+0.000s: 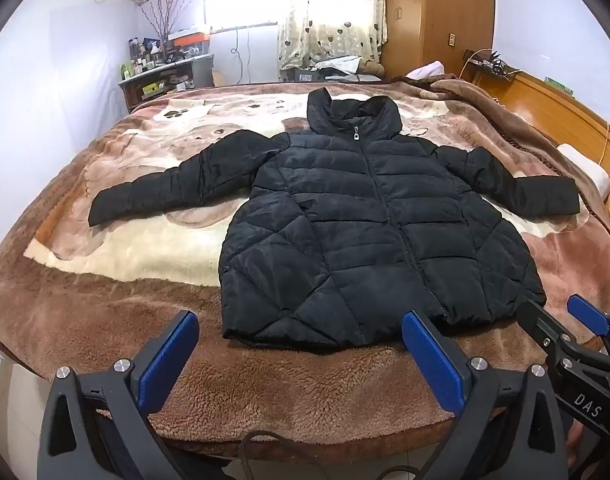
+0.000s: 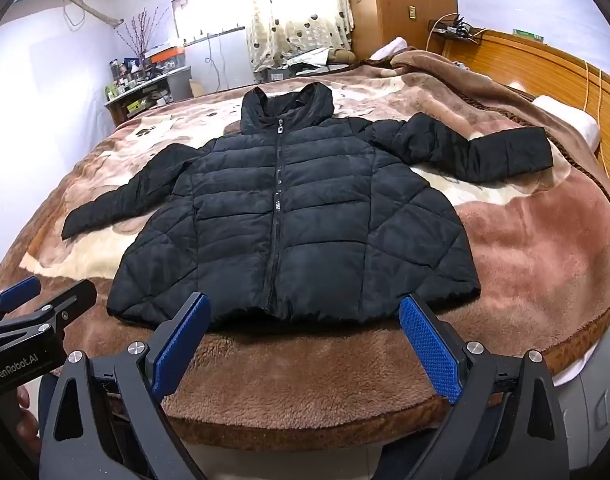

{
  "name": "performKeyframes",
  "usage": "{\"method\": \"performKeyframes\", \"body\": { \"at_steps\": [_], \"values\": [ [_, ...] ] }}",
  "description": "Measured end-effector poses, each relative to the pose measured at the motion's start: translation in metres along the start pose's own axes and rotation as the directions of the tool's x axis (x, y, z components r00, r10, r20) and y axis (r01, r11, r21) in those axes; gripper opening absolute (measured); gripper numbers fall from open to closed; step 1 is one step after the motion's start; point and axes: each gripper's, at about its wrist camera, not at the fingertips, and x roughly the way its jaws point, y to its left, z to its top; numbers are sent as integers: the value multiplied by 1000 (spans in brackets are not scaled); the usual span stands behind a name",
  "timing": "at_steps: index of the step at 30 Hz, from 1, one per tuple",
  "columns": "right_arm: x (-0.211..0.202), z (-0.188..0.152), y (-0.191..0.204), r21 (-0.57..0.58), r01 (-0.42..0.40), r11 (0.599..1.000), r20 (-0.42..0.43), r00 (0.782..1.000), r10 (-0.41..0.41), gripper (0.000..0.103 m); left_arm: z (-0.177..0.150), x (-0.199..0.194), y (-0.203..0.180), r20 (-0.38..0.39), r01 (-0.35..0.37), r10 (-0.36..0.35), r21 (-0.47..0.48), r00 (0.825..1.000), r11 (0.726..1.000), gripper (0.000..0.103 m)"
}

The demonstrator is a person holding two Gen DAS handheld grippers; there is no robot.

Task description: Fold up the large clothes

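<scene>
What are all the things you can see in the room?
puffer jacket: one, black, flat on the bed, zipped, sleeves spread
blanket: one, brown and cream, covering the bed
curtain: one, cream with hearts, at the window
wardrobe: one, wooden, far right corner
shelf: one, grey, cluttered, by the left wall
pillow: one, white, right edge of the bed
left gripper: one, black with blue pads, open, before the hem
right gripper: one, same colours, open, beside it

Black puffer jacket point(image 1: 369, 232) flat on blanket point(image 1: 105, 300), beyond wide-open left gripper point(image 1: 301, 344).
</scene>
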Motion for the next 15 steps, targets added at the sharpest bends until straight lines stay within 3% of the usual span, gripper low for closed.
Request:
{"method": "performKeyframes", "body": {
  "at_steps": [6,11,15],
  "values": [
    [2,0,2,-2,-2,1000,-5,1000,2,96,0,-1,-1,5,8,-8,-8,1000,1000,103],
    [2,0,1,-2,-3,1000,-7,1000,3,96,-2,10,7,-22,67,-68,-38,997,997,103],
    [4,0,-1,0,-3,1000,-5,1000,3,96,0,10,1,-24,4,-5,-20,1000,1000,103]
  ]
}}
